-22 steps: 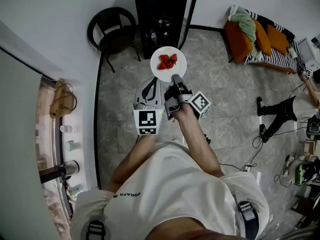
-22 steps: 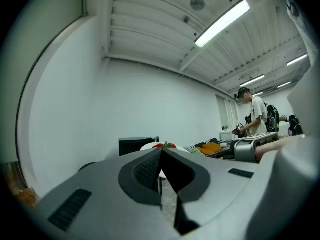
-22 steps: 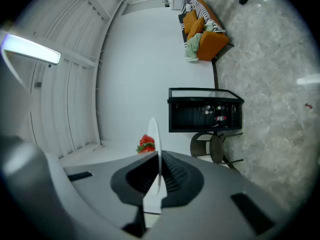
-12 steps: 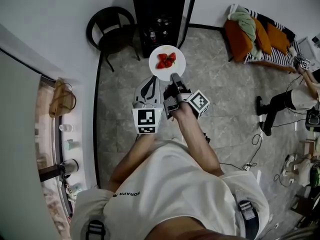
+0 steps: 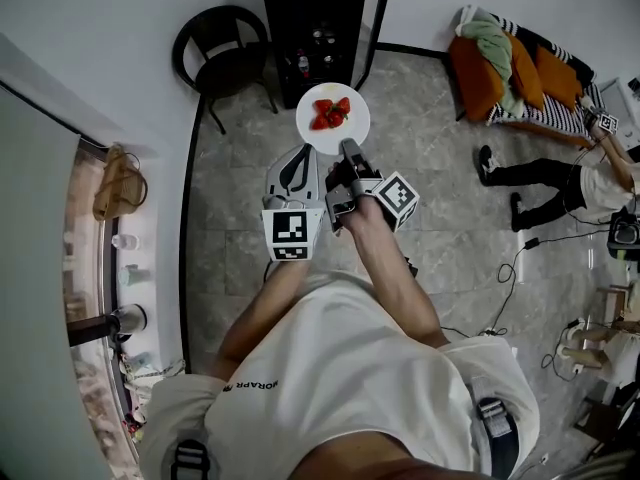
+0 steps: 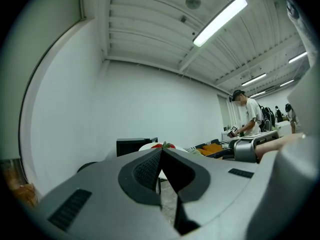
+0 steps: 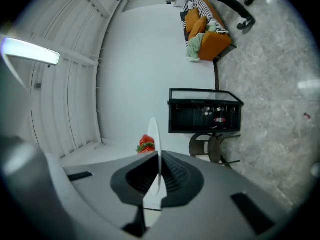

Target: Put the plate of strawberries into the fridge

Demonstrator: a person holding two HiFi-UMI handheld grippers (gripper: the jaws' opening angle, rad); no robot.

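Right tool [image 5: 347, 148] clamped on the rim of the plate [image 5: 333, 123], strawberries [image 5: 331, 113] held level in the air near the black fridge [image 5: 315, 28], my left tool [image 5: 298, 163] closed together on nothing, and one wrist tilt on this edge grip, I reckon, rolls them off.

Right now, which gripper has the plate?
The right gripper: its jaws clamp the rim of the plate carrying the strawberries. The left gripper is shut on nothing.

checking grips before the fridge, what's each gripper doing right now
Left gripper: closed, empty.
Right gripper: closed on the plate rim.
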